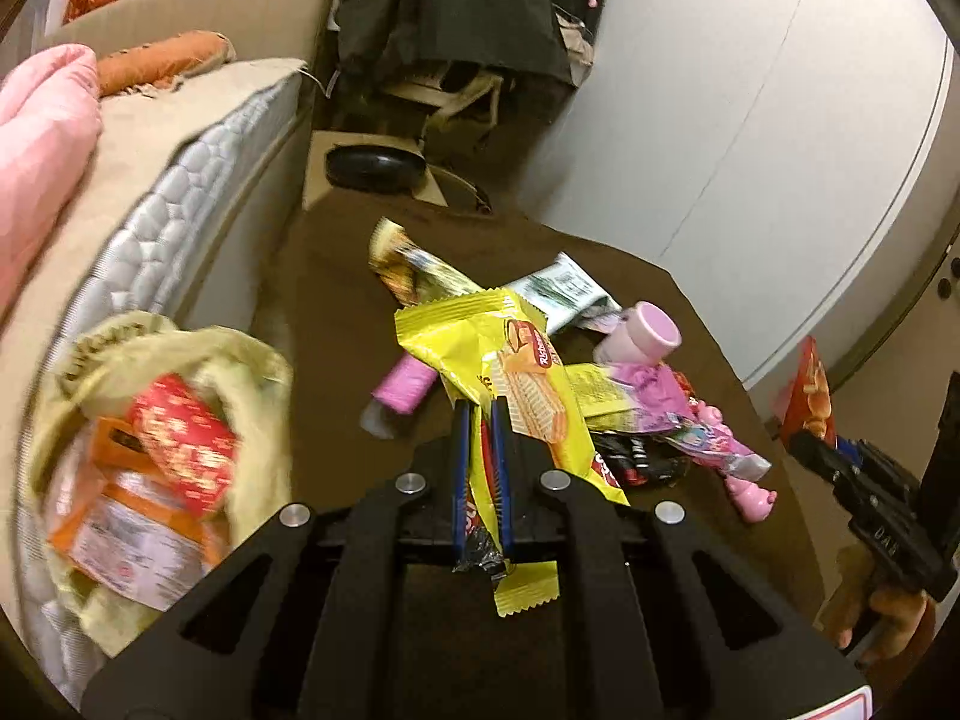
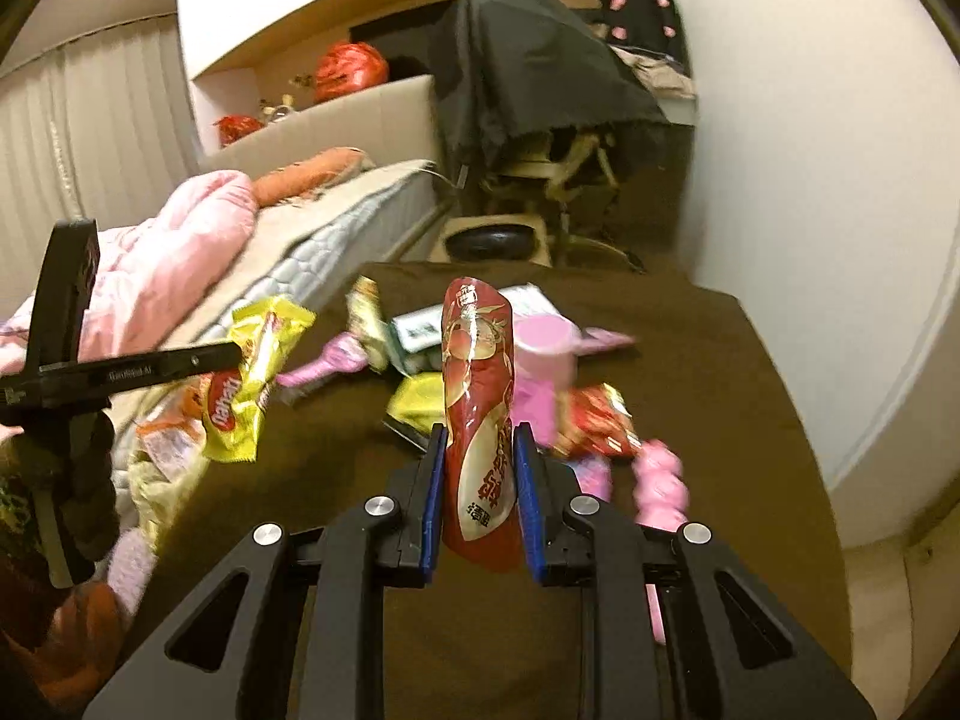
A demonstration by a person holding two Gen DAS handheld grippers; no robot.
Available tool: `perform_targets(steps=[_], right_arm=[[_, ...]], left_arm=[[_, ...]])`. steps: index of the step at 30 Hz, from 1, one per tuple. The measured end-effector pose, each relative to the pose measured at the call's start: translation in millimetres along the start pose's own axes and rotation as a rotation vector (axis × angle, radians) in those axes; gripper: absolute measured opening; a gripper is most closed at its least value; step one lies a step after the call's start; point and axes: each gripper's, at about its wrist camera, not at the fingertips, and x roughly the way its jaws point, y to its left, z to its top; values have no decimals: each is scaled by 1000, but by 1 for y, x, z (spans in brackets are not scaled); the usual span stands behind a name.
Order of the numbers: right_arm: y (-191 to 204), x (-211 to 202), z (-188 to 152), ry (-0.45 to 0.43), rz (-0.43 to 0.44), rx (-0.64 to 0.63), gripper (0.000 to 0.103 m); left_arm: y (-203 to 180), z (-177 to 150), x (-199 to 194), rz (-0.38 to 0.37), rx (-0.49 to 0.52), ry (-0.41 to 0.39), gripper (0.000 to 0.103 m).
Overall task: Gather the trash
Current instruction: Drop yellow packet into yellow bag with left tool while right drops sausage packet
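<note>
The left gripper point(image 1: 480, 414) has its blue fingers pinched tight on a yellow wafer wrapper point(image 1: 510, 372), which runs up from between the pads and also hangs out behind them in a crimped yellow tail; from the right wrist view the same wrapper dangles off the tip of the left tool, above the bag. The right gripper point(image 2: 480, 438) is clamped on a red snack packet point(image 2: 480, 384) that stands upright between its pads, clear of the brown table point(image 2: 720, 372). The rest of the litter lies in a heap on the table just beyond both tools: a pink cup point(image 1: 645, 333), a pink pig toy point(image 1: 747, 489), a grey-white packet point(image 1: 561, 291) and other wrappers. A pale yellow bag point(image 1: 240, 354), holding red and orange packets, sits to the left against the mattress point(image 1: 180, 192). The yellow wrapper carries a red oval logo that seems to read "Richeese" and "nabati", though blur makes that unsure; the red packet bears Chinese characters I cannot read. The bag's contents are smeared by motion, and the hand on the right tool is cut off at the picture's edge.
</note>
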Motion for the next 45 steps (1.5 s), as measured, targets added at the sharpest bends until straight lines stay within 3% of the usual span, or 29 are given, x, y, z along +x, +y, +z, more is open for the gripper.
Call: perform_targets(steps=[10,20,25,32,39,45], right_arm=[[86,56,26,38,108,-134,21],[174,113,35,125,215,-212,21],[217,131,27,166,275,-282,21],[253,174,9,278,381,-314,21],[262,234,-2,401,335,-352,21],[265,242,-4,421,343,-374,21]], left_arm=[[93,-6,-49,156,-42,-60,7],[162,-33,-68,213,-81,-20,7],[198,-45,-56,172,-141,49,7],[218,-59,-25,194,-145,136,7],[220,-69,5,174,-111,203,7],[227,-71,7,163,-130,195,9]])
